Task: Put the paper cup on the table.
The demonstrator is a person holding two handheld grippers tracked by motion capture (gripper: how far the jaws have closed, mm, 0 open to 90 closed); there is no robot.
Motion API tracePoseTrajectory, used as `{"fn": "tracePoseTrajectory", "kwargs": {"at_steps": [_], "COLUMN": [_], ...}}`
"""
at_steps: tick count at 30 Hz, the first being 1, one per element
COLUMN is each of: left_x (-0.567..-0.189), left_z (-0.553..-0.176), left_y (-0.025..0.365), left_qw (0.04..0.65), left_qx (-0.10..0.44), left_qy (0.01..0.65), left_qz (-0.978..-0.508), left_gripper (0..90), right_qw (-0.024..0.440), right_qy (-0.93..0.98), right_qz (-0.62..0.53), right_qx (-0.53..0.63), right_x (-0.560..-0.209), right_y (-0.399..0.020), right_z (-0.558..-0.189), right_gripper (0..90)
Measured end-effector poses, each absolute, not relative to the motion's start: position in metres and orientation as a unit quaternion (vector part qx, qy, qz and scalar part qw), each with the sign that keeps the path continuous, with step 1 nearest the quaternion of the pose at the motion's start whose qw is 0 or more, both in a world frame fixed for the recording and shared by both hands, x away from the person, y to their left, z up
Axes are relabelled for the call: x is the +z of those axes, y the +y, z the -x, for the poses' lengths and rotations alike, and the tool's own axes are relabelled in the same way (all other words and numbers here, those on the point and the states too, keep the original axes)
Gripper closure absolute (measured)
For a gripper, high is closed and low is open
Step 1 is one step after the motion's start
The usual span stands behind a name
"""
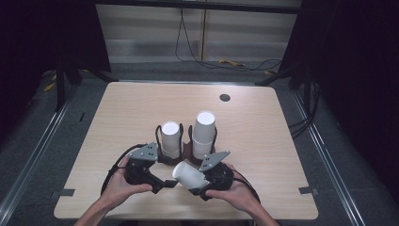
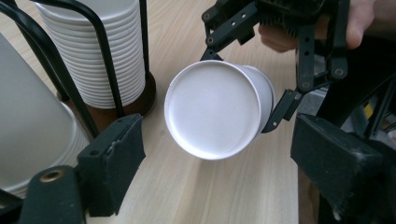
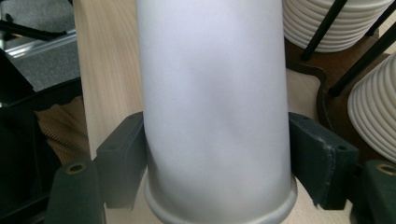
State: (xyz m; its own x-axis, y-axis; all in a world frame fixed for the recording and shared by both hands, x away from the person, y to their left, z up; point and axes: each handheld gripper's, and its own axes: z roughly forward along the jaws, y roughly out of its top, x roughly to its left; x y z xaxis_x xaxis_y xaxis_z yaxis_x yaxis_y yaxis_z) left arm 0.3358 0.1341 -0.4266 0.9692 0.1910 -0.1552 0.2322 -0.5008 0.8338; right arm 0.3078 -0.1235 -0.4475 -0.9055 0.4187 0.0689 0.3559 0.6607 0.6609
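The right tongs (image 1: 190, 181) are gripping the white cup (image 1: 189, 175) low over the near surface (image 1: 263, 141), its long axis pointing its base left at the open left tongs (image 1: 165, 184).

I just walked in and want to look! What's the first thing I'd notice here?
A white cup lying sideways near the table's front edge, squeezed by the right gripper; its round bottom faces the left gripper, whose fingers stand apart from it. Just behind, two tall cup stacks stand side by side in black wire holders.
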Motion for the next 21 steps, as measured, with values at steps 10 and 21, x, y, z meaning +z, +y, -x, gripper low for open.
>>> {"fn": "tracePoseTrajectory", "kwargs": {"at_steps": [10,21], "left_x": [-0.429,-0.427], "left_z": [-0.342,-0.343], "left_y": [0.136,0.135], "left_qw": [0.473,0.455], "left_qx": [-0.034,-0.046], "left_qy": [0.123,0.121], "left_qz": [-0.872,-0.881], "left_gripper": [18.4,21.2], "right_qw": [0.044,0.048], "right_qy": [0.930,0.941], "right_qz": [-0.187,-0.166], "right_qx": [0.315,0.290], "right_x": [-0.438,-0.433], "right_y": [-0.115,-0.108], "right_z": [-0.314,-0.317], "right_gripper": [26.5,27.0]}}
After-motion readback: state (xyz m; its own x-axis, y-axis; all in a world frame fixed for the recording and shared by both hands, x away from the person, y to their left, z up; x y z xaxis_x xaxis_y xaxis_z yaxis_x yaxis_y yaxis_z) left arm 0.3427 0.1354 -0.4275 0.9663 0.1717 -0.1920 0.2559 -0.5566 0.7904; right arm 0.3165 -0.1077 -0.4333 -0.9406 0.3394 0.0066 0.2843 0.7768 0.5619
